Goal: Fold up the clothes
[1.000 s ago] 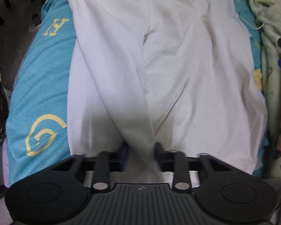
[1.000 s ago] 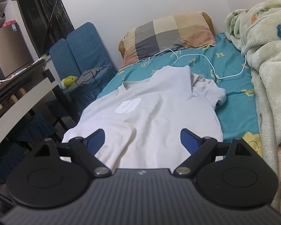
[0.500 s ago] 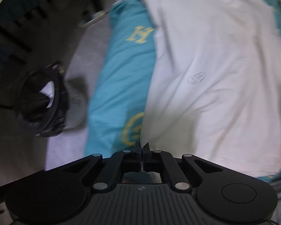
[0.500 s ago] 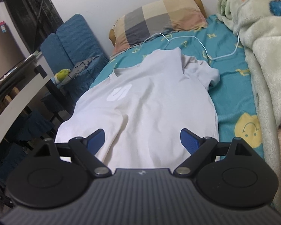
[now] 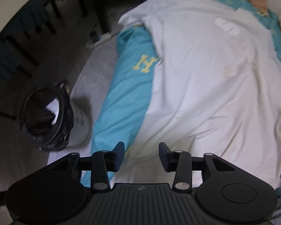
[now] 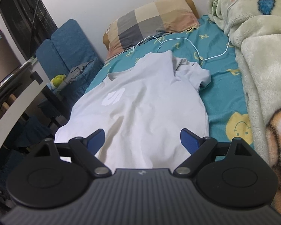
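We are spreading the white T-shirt [image 6: 140,110] flat along the bed's [image 5: 121,105] left edge. Our left gripper [image 5: 141,154] has just been opening, nothing between its jaws; our right gripper [image 6: 142,140] is hanging spread, empty. Smooth wrinkles before folding.

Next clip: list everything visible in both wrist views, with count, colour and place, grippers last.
white cotton T-shirt: one, white with a pale chest logo, spread on the bed.
teal printed bedsheet: one, teal with yellow motifs, under the shirt.
checked pillow: one, grey, beige and pink, at the head of the bed.
fluffy green blanket: one, pale green, bunched along the bed's right side.
white cable: one, looped between pillow and shirt.
blue padded chair: one, left of the bed.
black-lined bin: one, on the floor beside the bed.
left gripper: black, jaws just opening, nothing pinched.
right gripper: black with blue pads, wide open above the hem.
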Tool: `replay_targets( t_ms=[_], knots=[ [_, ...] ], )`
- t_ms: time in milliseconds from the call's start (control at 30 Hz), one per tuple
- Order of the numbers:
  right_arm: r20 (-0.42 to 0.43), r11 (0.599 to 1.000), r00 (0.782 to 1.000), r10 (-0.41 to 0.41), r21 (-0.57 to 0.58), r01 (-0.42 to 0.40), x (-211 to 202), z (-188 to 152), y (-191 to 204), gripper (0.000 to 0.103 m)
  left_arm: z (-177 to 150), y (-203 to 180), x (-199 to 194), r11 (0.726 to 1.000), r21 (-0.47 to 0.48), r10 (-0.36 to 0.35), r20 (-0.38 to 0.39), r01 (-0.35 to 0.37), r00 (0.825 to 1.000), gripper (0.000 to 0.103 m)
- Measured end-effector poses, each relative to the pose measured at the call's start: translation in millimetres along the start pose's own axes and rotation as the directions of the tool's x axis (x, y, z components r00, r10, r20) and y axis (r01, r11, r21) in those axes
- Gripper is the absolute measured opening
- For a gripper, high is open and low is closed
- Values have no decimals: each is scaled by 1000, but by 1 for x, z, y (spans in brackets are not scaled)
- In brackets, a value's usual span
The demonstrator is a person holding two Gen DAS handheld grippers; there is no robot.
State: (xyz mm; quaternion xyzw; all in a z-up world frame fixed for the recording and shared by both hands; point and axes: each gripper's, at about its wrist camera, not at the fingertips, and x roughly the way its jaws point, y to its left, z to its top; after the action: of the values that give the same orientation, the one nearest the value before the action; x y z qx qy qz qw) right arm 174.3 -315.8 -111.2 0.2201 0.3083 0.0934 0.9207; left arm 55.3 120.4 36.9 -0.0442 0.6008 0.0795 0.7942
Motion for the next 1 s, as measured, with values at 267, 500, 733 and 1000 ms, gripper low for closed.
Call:
replay_targets(
  t_ms=[267,500,733,1000],
  knots=[
    [47,999,998,-41,-3,41,-5,7,-7,84,2,-80,3,983,113,-171,255,146,952,53],
    [88,998,994,-64,-19,66,-9,11,-10,84,17,-148,27,956,213,-270,381,200,885,60],
    [130,997,988,-82,16,81,-6,27,-23,84,23,-184,72,949,222,-301,436,223,848,60],
    [176,981,965,-195,37,191,55,69,-69,84,24,-166,102,955,189,-293,461,230,838,63]
  ],
)
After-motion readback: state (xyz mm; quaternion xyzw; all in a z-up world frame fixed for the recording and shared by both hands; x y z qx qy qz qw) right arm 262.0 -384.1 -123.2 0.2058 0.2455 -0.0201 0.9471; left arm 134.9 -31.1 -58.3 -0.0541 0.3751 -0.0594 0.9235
